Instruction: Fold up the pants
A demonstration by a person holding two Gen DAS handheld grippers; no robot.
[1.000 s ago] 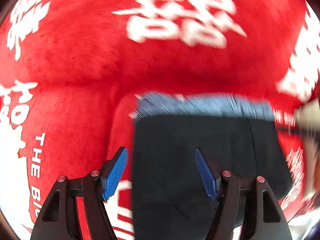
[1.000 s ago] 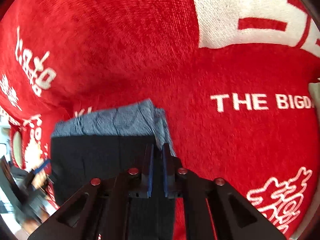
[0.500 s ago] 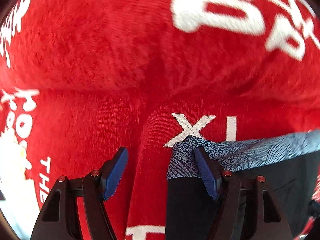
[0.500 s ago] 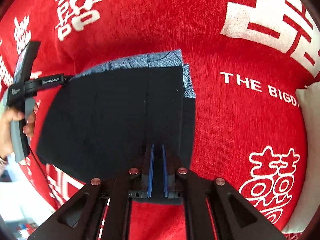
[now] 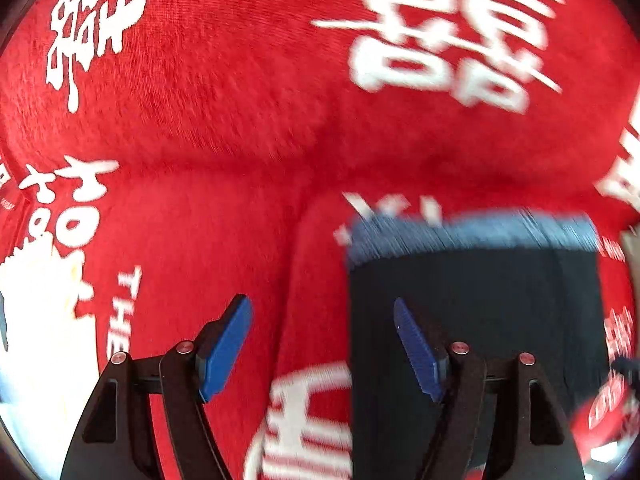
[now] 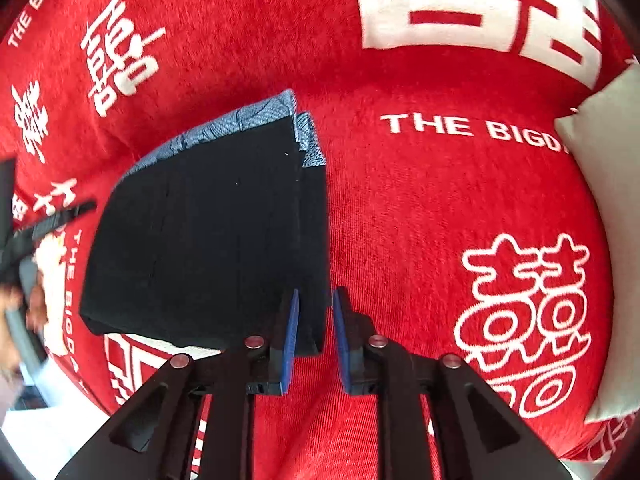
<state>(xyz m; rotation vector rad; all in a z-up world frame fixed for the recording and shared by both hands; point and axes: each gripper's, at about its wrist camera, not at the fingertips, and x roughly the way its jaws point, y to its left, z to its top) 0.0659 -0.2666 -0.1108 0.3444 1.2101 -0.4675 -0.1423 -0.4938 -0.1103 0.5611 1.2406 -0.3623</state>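
The black pants (image 6: pixel 208 240) lie folded into a compact rectangle on the red cover, with a blue patterned waistband (image 6: pixel 240 124) at the far end. In the left wrist view the pants (image 5: pixel 472 320) sit to the right, blurred by motion. My left gripper (image 5: pixel 320 344) is open and empty; its right finger is over the pants' left edge. My right gripper (image 6: pixel 314 336) is slightly open, its blue pads either side of the pants' near right corner, not clamped on it.
A red plush cover with white lettering (image 6: pixel 440 200) spreads under everything. A grey-white cushion (image 6: pixel 612 240) lies at the right edge. The left hand-held gripper and a hand (image 6: pixel 24 264) show at the left edge of the right wrist view.
My right gripper has opened and let go of the pants' corner and pulled back. My left gripper has swung left, away from the waistband, still open.
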